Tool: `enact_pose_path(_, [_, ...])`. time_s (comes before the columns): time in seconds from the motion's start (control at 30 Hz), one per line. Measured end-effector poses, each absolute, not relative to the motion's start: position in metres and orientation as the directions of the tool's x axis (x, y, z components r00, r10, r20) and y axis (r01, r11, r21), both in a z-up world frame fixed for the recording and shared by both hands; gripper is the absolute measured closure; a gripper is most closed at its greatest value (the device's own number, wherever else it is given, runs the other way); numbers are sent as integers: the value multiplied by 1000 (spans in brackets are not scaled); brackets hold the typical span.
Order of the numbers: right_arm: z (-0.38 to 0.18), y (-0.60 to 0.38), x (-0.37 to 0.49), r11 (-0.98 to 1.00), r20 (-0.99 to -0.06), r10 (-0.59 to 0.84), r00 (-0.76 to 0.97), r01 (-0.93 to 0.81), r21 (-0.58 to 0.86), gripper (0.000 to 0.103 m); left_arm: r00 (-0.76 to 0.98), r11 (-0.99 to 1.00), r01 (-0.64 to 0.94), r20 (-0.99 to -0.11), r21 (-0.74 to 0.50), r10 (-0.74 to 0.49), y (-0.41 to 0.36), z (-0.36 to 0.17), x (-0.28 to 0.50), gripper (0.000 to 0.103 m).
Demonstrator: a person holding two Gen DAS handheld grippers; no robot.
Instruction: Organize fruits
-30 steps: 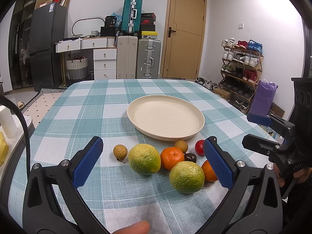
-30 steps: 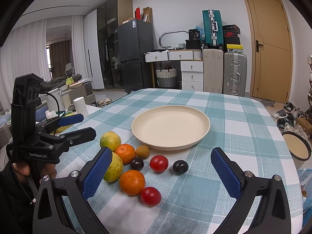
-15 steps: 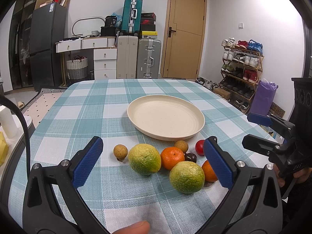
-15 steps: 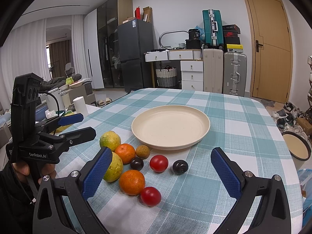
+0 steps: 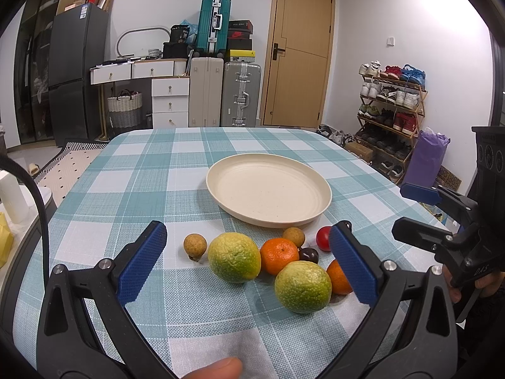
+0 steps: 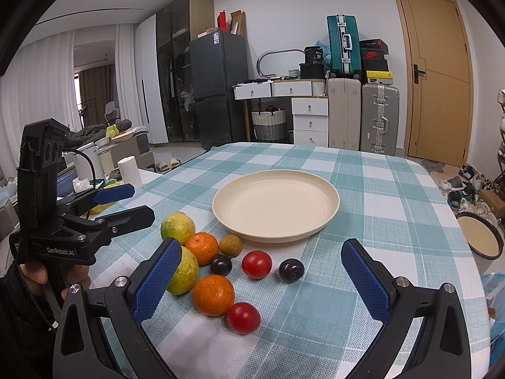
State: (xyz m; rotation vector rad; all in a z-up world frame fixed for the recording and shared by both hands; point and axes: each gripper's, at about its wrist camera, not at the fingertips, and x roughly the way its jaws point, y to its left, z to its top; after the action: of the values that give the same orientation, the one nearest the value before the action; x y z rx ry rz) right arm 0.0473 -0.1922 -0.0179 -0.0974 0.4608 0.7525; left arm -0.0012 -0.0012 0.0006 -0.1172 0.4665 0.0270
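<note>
An empty cream plate (image 5: pixel 268 189) (image 6: pixel 276 205) sits mid-table on the checked cloth. In front of it lies a cluster of fruit: two green-yellow citrus (image 5: pixel 234 257) (image 5: pixel 303 285), two oranges (image 5: pixel 279 255) (image 6: pixel 213 295), two brown longans (image 5: pixel 195 244) (image 6: pixel 230 245), two dark plums (image 6: pixel 291 270) (image 6: pixel 221 264) and two red tomatoes (image 6: pixel 256 264) (image 6: pixel 243 317). My left gripper (image 5: pixel 249 263) is open and empty, just above and short of the fruit. My right gripper (image 6: pixel 260 281) is open and empty over the tomato side of the cluster.
The table (image 5: pixel 132 170) has rounded edges. A small bowl (image 6: pixel 479 237) stands beyond its right edge in the right wrist view. A side stand with a paper roll (image 6: pixel 129 172) is to the left. Suitcases, drawers, a fridge and a shoe rack (image 5: pixel 391 101) line the walls.
</note>
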Motion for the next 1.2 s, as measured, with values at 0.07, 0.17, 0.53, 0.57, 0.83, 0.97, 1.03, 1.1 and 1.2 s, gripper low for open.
enact_pose_path(0.07, [-18,-193,48,730,-438,636,635,-679,75,0,893,993,-53,-450,-106,0,-1,0,-1,0])
enact_pose_path(0.17, [-19,-193,48,730,-438,636,635,-679,75,0,893,993,-53,-451,-106,-1,-2,2,0,0])
enact_pose_path(0.53, [-16,-190,47,733,-441,633,637,-677,74,0,892,993,-50,-452,-105,-3,-2,2,0,0])
enact_pose_path(0.57, [-16,-191,46,732,-442,633,636,-677,74,0,892,993,-50,-452,-106,-4,-1,2,-1,0])
enact_pose_path(0.83, [-26,-195,54,740,-466,621,630,-667,84,0,896,993,-28,-444,-113,-25,-5,0,-1,0])
enact_pose_path(0.97, [-27,-193,59,750,-495,603,626,-656,84,0,894,994,-10,-446,-104,-37,-5,-1,1,0])
enact_pose_path(1.03, [-29,-191,63,764,-521,580,626,-640,81,0,889,994,-10,-457,-105,-40,-5,-2,2,0])
enact_pose_path(1.1, [-32,-188,66,769,-554,562,614,-634,78,0,876,993,-3,-480,-118,-55,-4,-2,4,0])
enact_pose_path(1.2, [-36,-187,70,754,-595,565,572,-651,89,0,857,993,9,-511,-119,-69,-5,-2,7,0])
